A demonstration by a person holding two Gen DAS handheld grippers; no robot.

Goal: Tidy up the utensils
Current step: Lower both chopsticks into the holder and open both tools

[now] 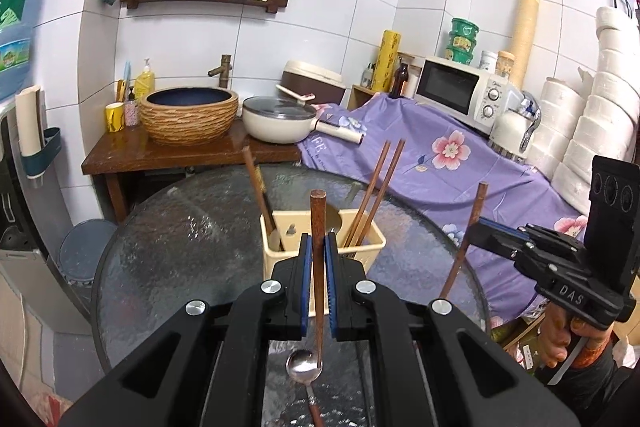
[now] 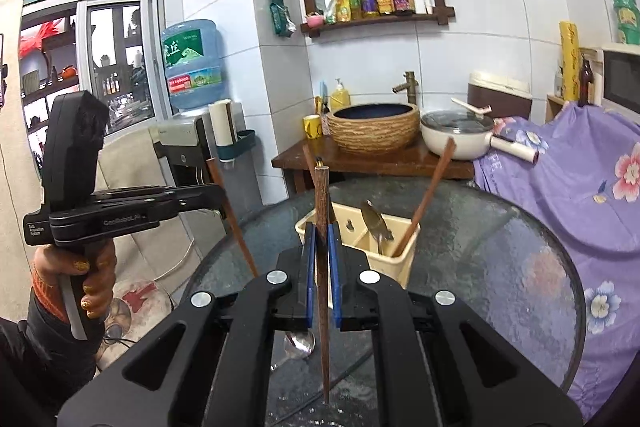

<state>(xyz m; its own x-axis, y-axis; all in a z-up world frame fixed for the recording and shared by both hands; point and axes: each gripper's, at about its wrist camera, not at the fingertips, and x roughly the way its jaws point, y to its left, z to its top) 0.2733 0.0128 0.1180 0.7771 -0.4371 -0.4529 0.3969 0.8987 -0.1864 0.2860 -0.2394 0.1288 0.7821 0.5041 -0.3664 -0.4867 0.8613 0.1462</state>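
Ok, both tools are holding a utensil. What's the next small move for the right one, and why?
Probably ease the right tool forward and rightward until its chopstick hangs over the utensil holder's right-hand compartment. The tool is shut on the chopstick, which hangs near upright, tip down, short of the holder. That compartment already holds a leaning chopstick.

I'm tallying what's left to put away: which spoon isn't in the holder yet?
The spoon lying flat on the glass table; the other spoon stands bowl-up in the cream holder.
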